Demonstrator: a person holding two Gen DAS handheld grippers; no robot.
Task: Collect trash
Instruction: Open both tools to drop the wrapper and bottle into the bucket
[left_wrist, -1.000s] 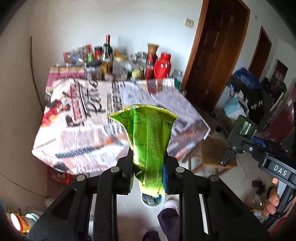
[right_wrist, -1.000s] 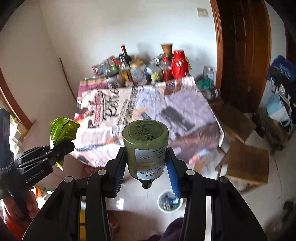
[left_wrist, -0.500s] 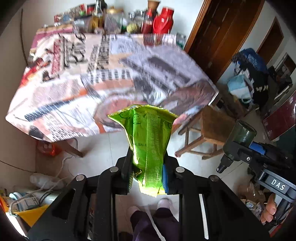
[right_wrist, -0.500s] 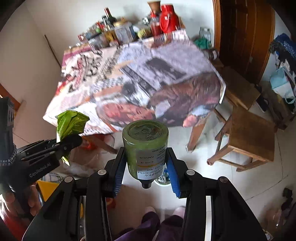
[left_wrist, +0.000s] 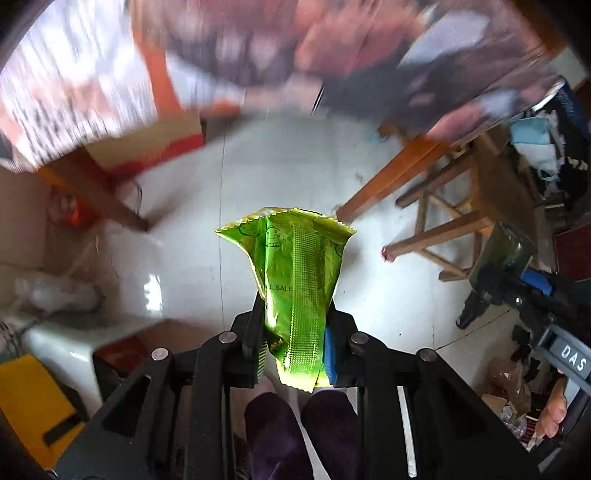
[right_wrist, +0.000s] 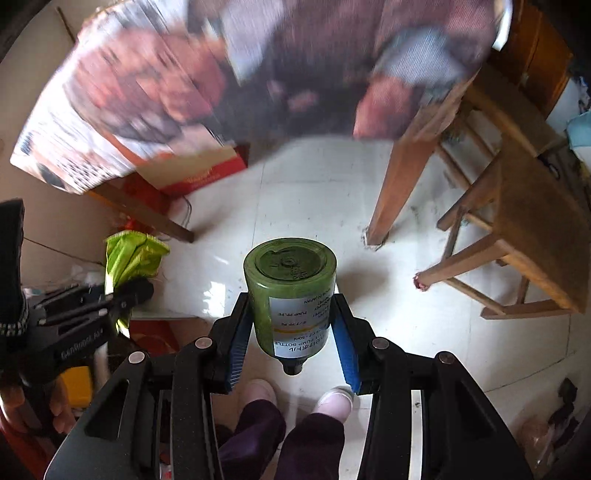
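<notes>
A crumpled bright-green snack wrapper (left_wrist: 299, 280) sticks up from my left gripper (left_wrist: 293, 343), whose pads are shut on its lower part. My right gripper (right_wrist: 291, 332) is shut on a dark-green pump bottle (right_wrist: 291, 295) with a white label, its neck pointing back toward the camera. Both grippers point steeply down at the white tiled floor (left_wrist: 207, 236). The right wrist view shows the wrapper (right_wrist: 129, 258) in the left gripper (right_wrist: 122, 295) at the left. In the left wrist view the bottle (left_wrist: 498, 258) sits in the right gripper at the right edge.
A table (right_wrist: 229, 74) covered in printed paper fills the top, blurred, on wooden legs (right_wrist: 399, 184). A wooden stool (right_wrist: 532, 221) stands at the right. A person's dark trouser legs (right_wrist: 280, 435) and pale shoes are below. A yellow box (left_wrist: 33, 406) and red carton (right_wrist: 199, 173) lie at left.
Both grippers have dropped from tabletop height toward the floor and tipped further downward. The tabletop slid to the top of both views. Wrapper and bottle stay gripped.
</notes>
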